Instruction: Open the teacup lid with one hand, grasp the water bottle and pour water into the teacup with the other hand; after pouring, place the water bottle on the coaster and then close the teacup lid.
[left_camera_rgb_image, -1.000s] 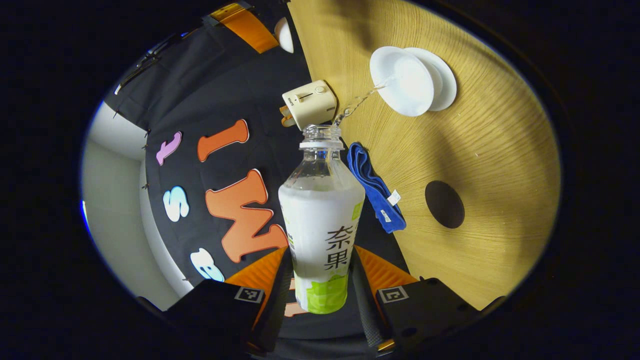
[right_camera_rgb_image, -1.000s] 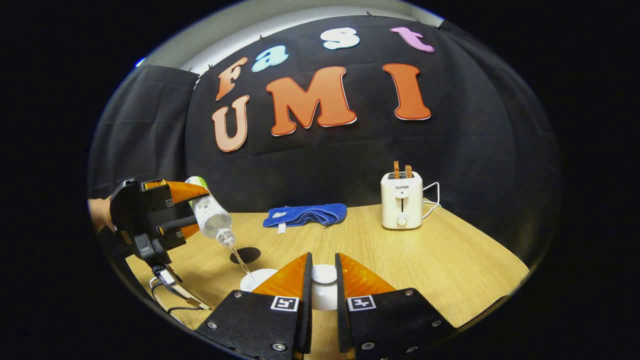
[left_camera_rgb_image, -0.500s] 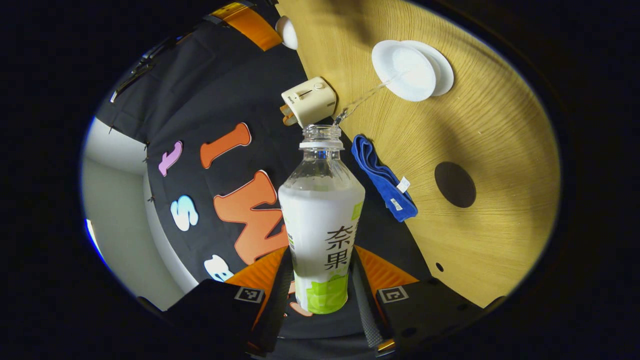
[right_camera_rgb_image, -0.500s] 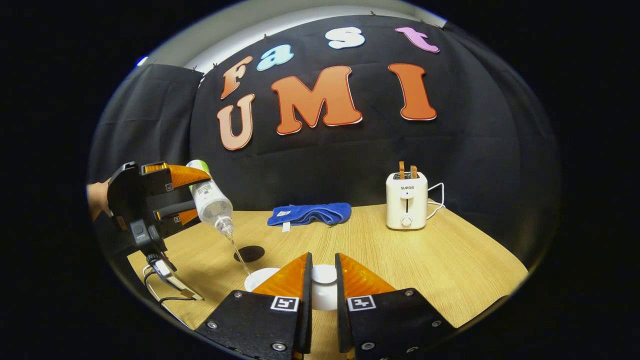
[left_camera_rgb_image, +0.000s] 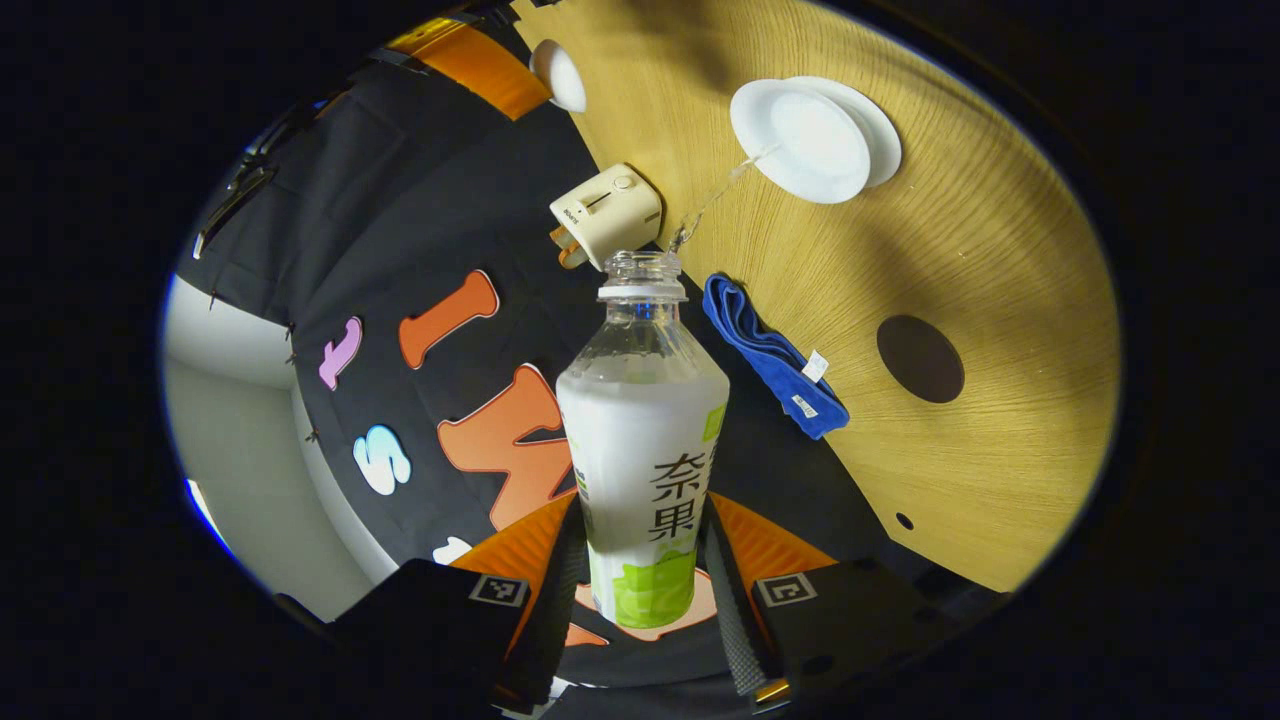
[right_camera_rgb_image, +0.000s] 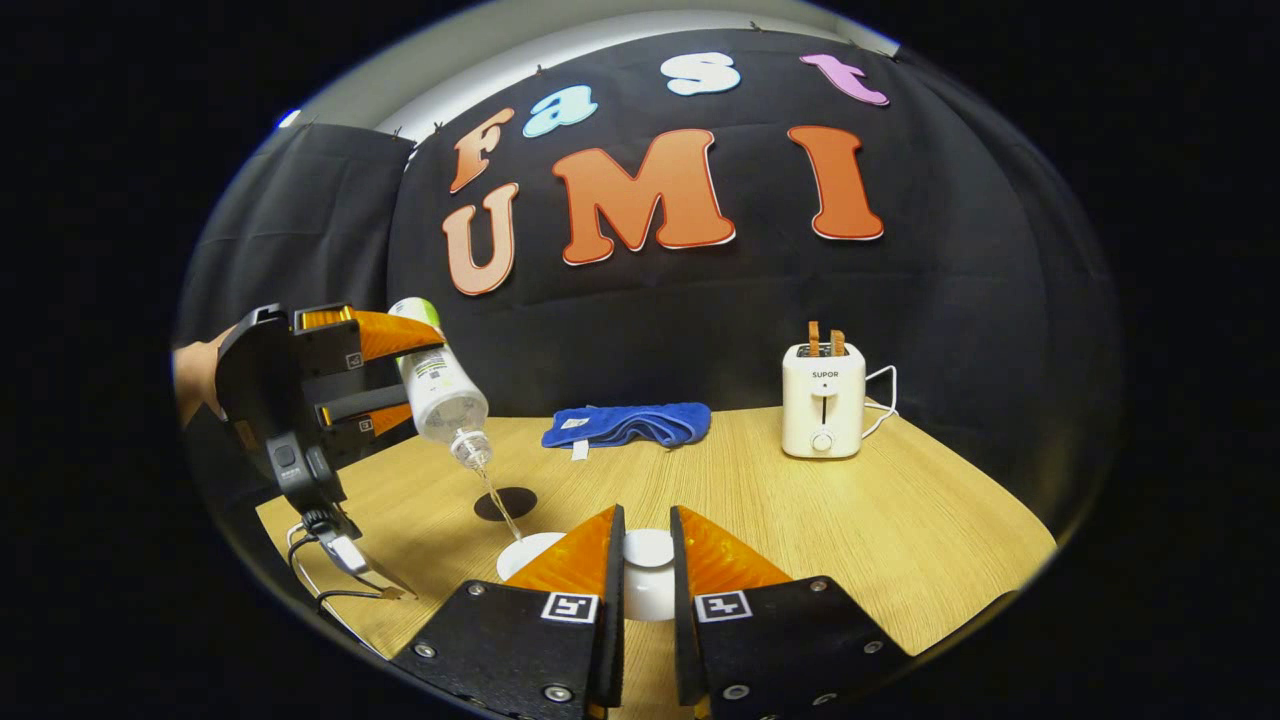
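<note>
My left gripper (left_camera_rgb_image: 640, 520) is shut on the white-and-green water bottle (left_camera_rgb_image: 645, 470), which is tipped mouth-down. A thin stream of water (left_camera_rgb_image: 712, 195) runs from its open neck into the white teacup (left_camera_rgb_image: 800, 140) on its saucer. In the right gripper view, the left gripper (right_camera_rgb_image: 415, 385) holds the bottle (right_camera_rgb_image: 440, 395) at the left, above the teacup (right_camera_rgb_image: 528, 552), which is partly hidden by my finger. My right gripper (right_camera_rgb_image: 645, 515) is shut on the white teacup lid (right_camera_rgb_image: 648, 565), held beside the cup. The dark round coaster (left_camera_rgb_image: 920, 358) lies bare on the table.
A folded blue cloth (right_camera_rgb_image: 625, 425) lies at the back of the wooden table (right_camera_rgb_image: 850, 530). A cream toaster (right_camera_rgb_image: 825, 405) with two slices stands at the back right. A cable (right_camera_rgb_image: 335, 560) hangs under the left gripper. A hand (right_camera_rgb_image: 195, 375) holds the left gripper.
The left gripper with the tipped bottle has drifted slightly right and toward the cup; water keeps streaming. The right gripper stays shut on the lid in about the same place.
</note>
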